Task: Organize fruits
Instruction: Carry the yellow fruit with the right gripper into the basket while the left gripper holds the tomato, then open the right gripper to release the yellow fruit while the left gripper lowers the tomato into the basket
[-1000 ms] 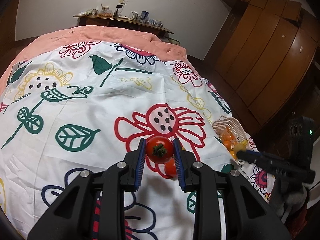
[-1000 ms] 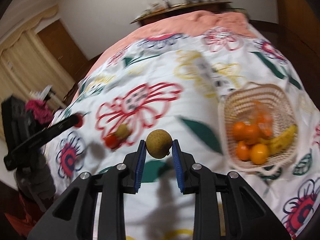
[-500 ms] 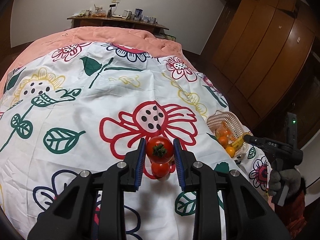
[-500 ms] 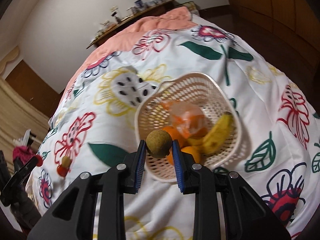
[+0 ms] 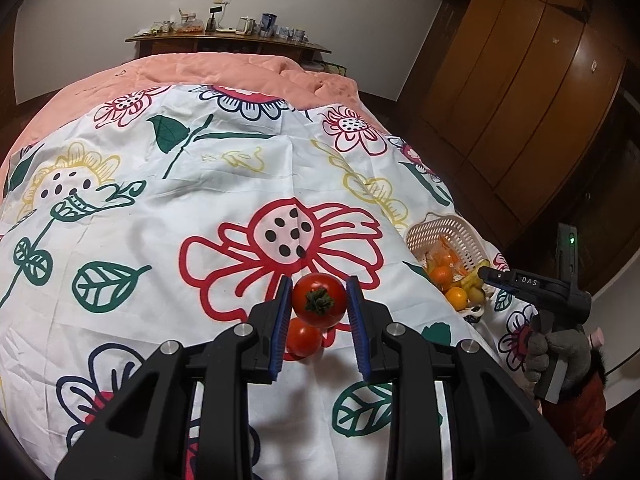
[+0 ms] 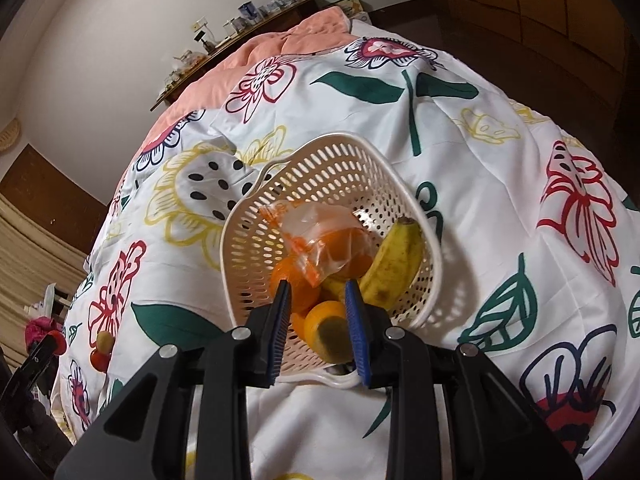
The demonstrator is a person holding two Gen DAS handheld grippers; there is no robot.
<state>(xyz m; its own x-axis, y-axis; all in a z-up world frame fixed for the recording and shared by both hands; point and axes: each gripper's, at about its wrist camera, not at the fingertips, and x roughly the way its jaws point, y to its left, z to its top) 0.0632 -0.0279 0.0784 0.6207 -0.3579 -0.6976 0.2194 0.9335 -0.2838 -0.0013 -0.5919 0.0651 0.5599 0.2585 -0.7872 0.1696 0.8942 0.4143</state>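
Your right gripper (image 6: 318, 322) hangs low in the frame, over the near side of the white basket (image 6: 276, 184). Its jaws are narrow, and the brown-green fruit (image 6: 335, 338) sits blurred between the lower pads — whether they press on it you cannot tell. Let it settle among the oranges (image 6: 294, 286), not on the rim, and clear of the banana (image 6: 394, 264), whose long axis runs from lower left up to its tip at upper right. Your left gripper (image 5: 319, 312) clamps a tomato (image 5: 319, 300) at frame centre, stem facing you — bring it over afterwards.
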